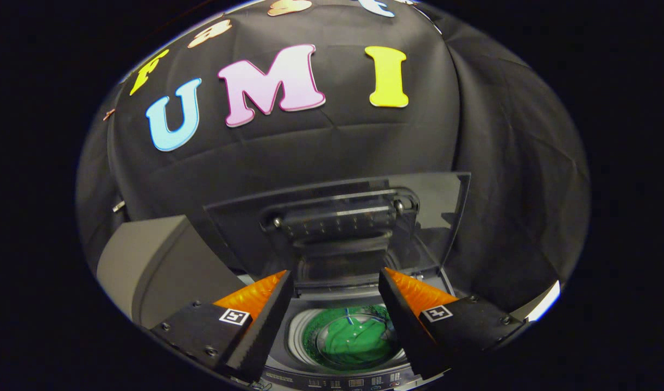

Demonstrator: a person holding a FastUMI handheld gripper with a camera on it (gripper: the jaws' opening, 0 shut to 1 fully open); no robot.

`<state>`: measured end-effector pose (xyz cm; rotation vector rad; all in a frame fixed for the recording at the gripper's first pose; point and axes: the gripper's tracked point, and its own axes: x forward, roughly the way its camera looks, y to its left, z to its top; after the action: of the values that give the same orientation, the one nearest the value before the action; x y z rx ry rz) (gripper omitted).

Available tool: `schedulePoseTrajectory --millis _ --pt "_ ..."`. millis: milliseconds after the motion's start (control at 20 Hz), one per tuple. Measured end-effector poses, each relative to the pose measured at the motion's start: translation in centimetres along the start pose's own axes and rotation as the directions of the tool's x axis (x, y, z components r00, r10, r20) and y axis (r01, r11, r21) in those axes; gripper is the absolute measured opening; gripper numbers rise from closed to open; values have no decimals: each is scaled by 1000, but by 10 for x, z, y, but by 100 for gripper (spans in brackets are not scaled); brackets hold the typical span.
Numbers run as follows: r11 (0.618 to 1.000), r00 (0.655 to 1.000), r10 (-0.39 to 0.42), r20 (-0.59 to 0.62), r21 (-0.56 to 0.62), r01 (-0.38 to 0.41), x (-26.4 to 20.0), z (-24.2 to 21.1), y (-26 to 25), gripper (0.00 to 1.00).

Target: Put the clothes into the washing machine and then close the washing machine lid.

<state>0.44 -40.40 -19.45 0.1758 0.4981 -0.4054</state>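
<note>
Gripper view is taken from above a top-loading washing machine (332, 374), looked down on past the two fingers. The gripper (336, 279) is held wide open, its fingers spread well apart, and nothing is gripped or touched by them. Between the fingers and below them, the round drum opening (299, 331) of the machine is seen, and a green garment (359, 339) is lying crumpled inside the drum, well apart from both fingertips. A thin pale blue strand or tag is seen on top of the garment, though what it is cannot be told. The washing machine lid (337, 217) is raised and stands tilted back just beyond the fingertips, at the rear edge of the machine's top, its dark translucent panel and hinge bar facing the camera. A control panel strip is seen along the front edge of the machine's top. A grey appliance body (158, 266) stands beside the machine, beyond the left finger.
</note>
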Motion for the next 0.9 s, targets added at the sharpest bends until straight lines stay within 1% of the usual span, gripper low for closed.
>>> schedulePoseTrajectory --millis 100,200,250,350,400,450,500,650,750,850,900 --pt "1000 997 30 68 -10 -30 -5 30 7 99" --pt "994 989 112 100 -19 -111 -2 55 25 99" --pt "992 987 119 113 -53 -113 -5 68 26 99" --pt "991 980 88 178 -114 -68 3 110 17 99" --pt "991 974 76 214 -125 -50 8 132 12 99" --pt "991 970 76 230 -125 -48 19 150 11 99" --pt "992 972 70 224 -122 -43 33 158 10 99" --pt "993 988 20 156 -118 -1 74 153 1 99" --pt "995 998 -10 62 -96 16 97 129 -7 99" --pt "995 997 -52 -63 -85 47 108 93 -14 99" --pt "994 999 -38 -27 -105 35 109 97 -13 99"
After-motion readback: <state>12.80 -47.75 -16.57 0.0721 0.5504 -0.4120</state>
